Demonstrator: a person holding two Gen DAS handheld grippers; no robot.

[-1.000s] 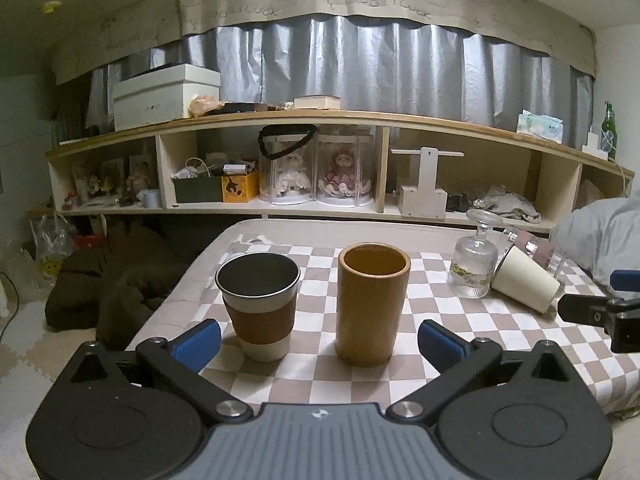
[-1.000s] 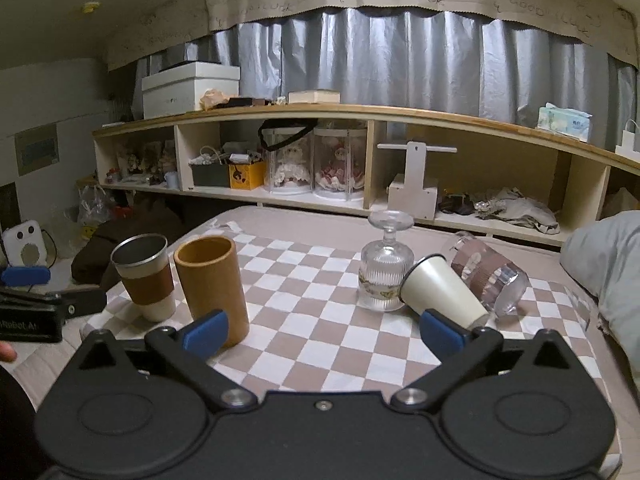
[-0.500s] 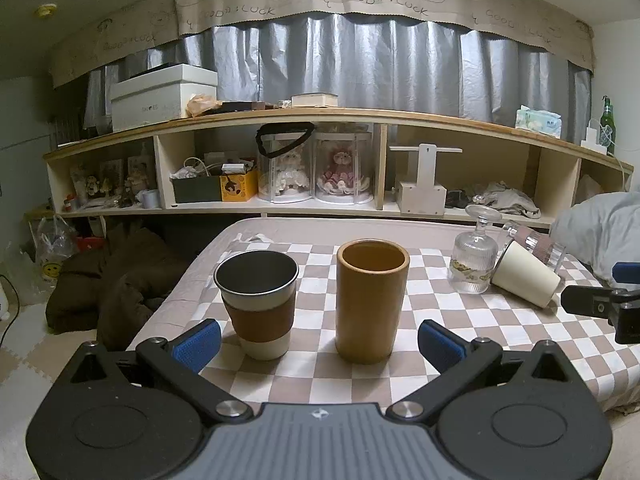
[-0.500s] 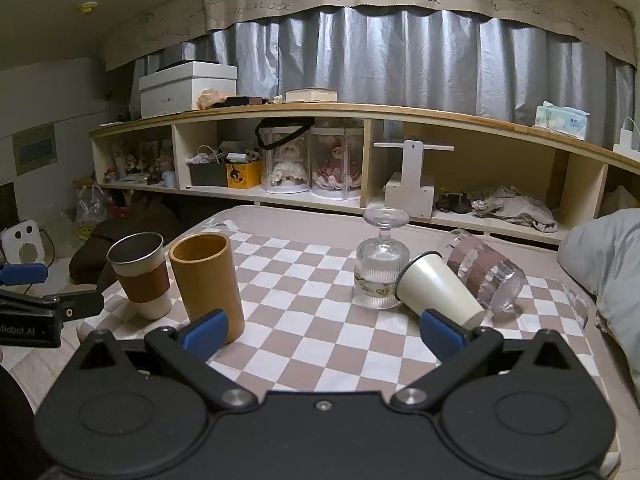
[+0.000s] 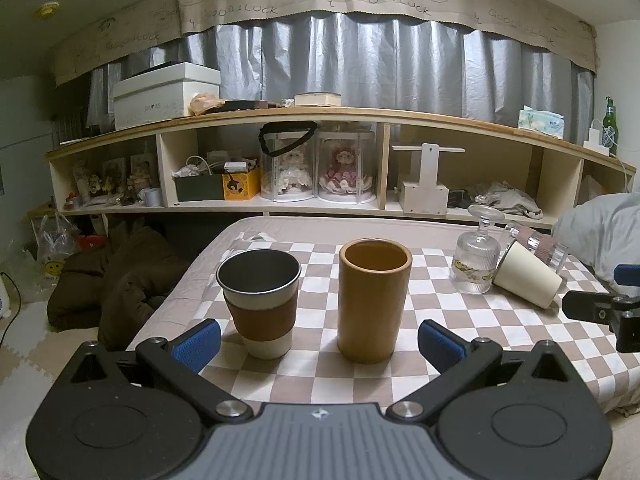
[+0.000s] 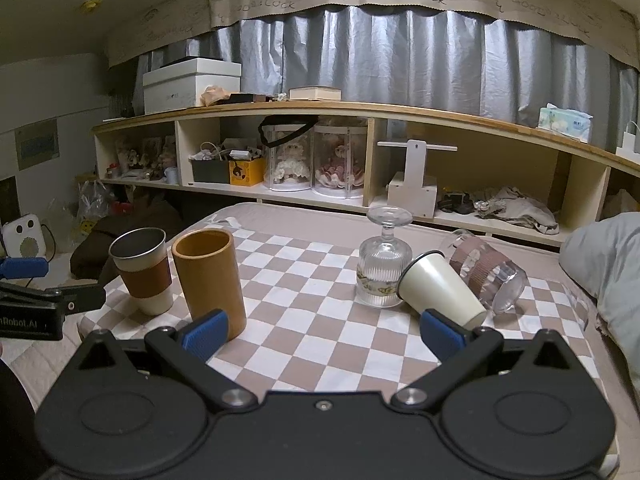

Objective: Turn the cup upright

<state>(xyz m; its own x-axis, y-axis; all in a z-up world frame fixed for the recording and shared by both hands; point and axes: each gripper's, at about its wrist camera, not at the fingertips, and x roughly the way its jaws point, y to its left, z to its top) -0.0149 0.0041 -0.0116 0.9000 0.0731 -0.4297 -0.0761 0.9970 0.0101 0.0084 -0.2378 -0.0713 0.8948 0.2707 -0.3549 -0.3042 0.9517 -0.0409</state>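
A cream paper cup (image 6: 440,288) lies on its side on the checkered cloth, also in the left wrist view (image 5: 527,280). Beside it a clear glass with a brown sleeve (image 6: 486,272) lies tipped over, and a stemmed glass (image 6: 384,264) stands upside down. A tan cylinder cup (image 5: 374,300) and a steel cup with a brown sleeve (image 5: 260,296) stand upright at the left. My left gripper (image 5: 318,342) is open and empty in front of the two upright cups. My right gripper (image 6: 322,330) is open and empty, short of the paper cup.
The checkered cloth (image 6: 312,312) covers a low table. A long wooden shelf (image 6: 360,200) with boxes and dolls runs behind it. A grey pillow (image 6: 604,264) lies at the right. Dark bedding (image 5: 116,280) lies on the floor at the left.
Both grippers have drifted slightly, so the cups sit a little lower and to the left in the views. No cup has moved. Both grippers stay open.
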